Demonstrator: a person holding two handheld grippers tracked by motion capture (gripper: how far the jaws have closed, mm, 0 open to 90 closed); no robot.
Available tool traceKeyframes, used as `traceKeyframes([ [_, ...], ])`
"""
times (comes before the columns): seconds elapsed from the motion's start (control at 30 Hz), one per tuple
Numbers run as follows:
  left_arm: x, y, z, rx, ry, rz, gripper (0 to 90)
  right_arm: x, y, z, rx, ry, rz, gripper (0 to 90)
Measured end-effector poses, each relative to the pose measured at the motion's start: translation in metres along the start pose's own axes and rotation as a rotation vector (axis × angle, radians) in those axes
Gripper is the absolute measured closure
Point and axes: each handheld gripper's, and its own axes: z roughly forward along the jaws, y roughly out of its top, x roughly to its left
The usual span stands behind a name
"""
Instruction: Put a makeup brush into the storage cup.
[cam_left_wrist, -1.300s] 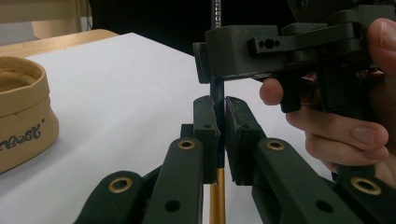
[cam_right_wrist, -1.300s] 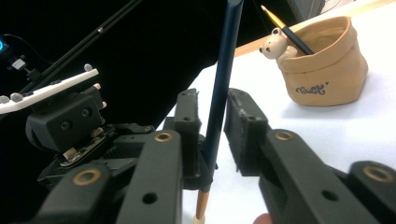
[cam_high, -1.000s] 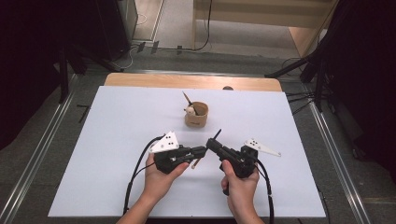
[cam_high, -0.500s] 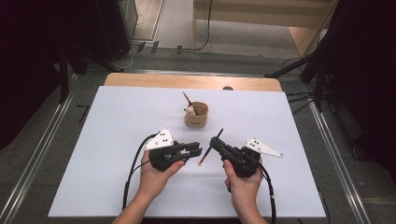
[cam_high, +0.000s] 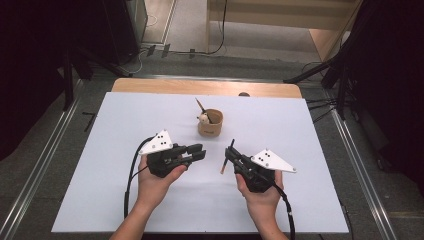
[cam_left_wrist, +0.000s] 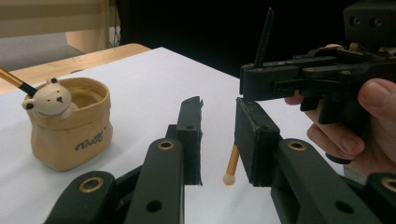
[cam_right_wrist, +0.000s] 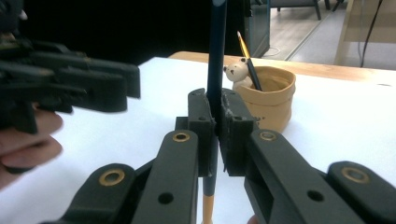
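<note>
Right gripper (cam_high: 231, 153): jaws clamped on a dark pencil (cam_right_wrist: 215, 56), held near upright; its tan end with a pale tip hangs below the jaws, just over the white table (cam_high: 125, 120).
Left gripper (cam_high: 196, 151): jaws parted with nothing between them — they have just been opening; it sits just beside the right gripper (apart, not touching).
Pot (cam_high: 210, 123): tan soft holder beyond both grippers, upright on the table; a bear-topped pencil (cam_left_wrist: 49, 97) leans inside it.
</note>
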Motion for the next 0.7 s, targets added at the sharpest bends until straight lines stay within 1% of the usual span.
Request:
traceKeyframes([
  [0.07,0.0,0.001,-0.001,0.003,0.001,-0.003,71.8,0.001,0.0,0.001,0.008,-0.008,-0.019,86.2],
  [0.17,0.0,0.003,-0.002,0.013,0.006,0.001,71.7,0.003,0.0,0.002,0.024,-0.024,-0.063,86.2],
  [0.27,-0.001,0.003,-0.002,0.019,0.001,0.0,70.9,0.006,0.0,0.004,0.04,-0.044,-0.113,86.2],
  [0.43,-0.002,0.005,-0.002,0.027,0.0,0.003,70.2,0.011,0.001,0.006,0.07,-0.066,-0.212,86.2],
  [0.5,-0.002,0.006,-0.002,0.029,0.001,0.007,70.2,0.013,0.001,0.007,0.088,-0.072,-0.259,86.3],
  [0.6,-0.002,0.006,-0.002,0.036,0.0,0.007,70.1,0.017,0.001,0.009,0.105,-0.083,-0.314,86.2],
  [0.7,-0.002,0.006,-0.002,0.042,-0.01,0.008,70.4,0.021,0.0,0.011,0.124,-0.098,-0.381,86.3],
])
